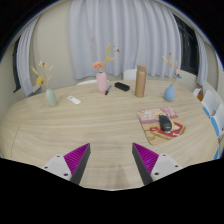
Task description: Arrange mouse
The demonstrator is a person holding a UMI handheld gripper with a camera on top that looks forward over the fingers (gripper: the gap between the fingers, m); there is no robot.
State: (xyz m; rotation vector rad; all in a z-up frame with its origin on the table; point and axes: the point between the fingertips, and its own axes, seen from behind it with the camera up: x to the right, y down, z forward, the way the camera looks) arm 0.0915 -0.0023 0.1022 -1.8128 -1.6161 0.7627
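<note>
Your gripper [108, 160] is spread wide, holding nothing; the dark mouse [165, 122] beyond it is small and blurry.

Fingers [109, 160] apart — pink pads inward

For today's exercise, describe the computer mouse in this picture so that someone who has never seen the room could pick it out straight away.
Start at the large round pale wooden table in front of the white curtains. Beyond the open gripper, off to one side, lies a flat reddish patterned mat. The small dark rounded mouse rests on that mat, the only dark object there; the vases stand farther back.
</note>
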